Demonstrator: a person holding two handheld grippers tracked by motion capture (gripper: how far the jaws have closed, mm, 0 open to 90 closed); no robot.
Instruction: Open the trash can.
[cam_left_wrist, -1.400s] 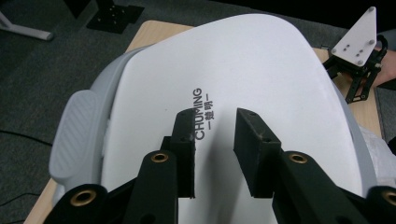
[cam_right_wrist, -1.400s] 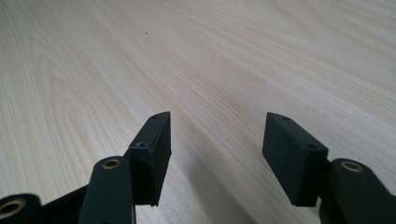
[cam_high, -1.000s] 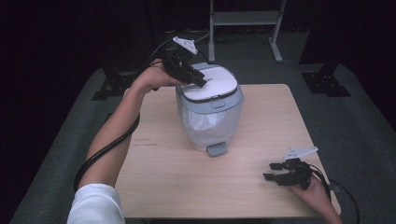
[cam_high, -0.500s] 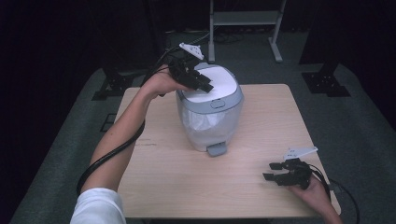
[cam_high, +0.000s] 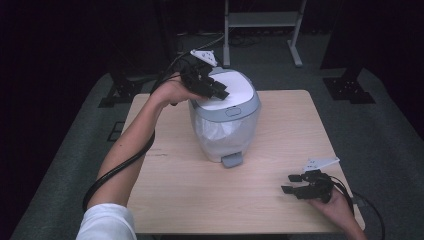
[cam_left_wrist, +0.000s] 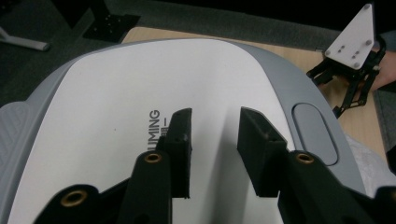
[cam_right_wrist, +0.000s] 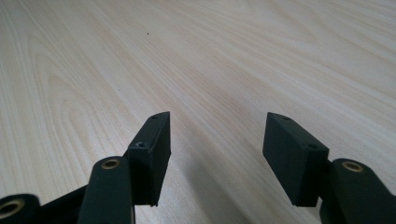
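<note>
A grey pedal bin (cam_high: 225, 130) with a white lid (cam_high: 239, 89) stands in the middle of the table, its foot pedal (cam_high: 232, 160) facing the front. My left gripper (cam_high: 220, 93) hovers low over the left part of the lid. In the left gripper view its jaws (cam_left_wrist: 215, 114) stand a small way apart above the lid (cam_left_wrist: 102, 102), near printed letters and a grey push button (cam_left_wrist: 314, 133). They have just been closing, with nothing between them. My right gripper (cam_high: 289, 183) rests at the table's front right, open and empty over bare wood (cam_right_wrist: 217, 121).
The light wooden table (cam_high: 170, 195) has free room in front of the bin and on both sides. Behind it stands a metal frame (cam_high: 260, 20), with black stand feet on the grey floor at left (cam_high: 117, 92) and right (cam_high: 350, 90).
My left gripper has slid from the lid's left rear edge further over the lid toward its middle, and its jaws have narrowed a little. The right gripper has stayed put.
</note>
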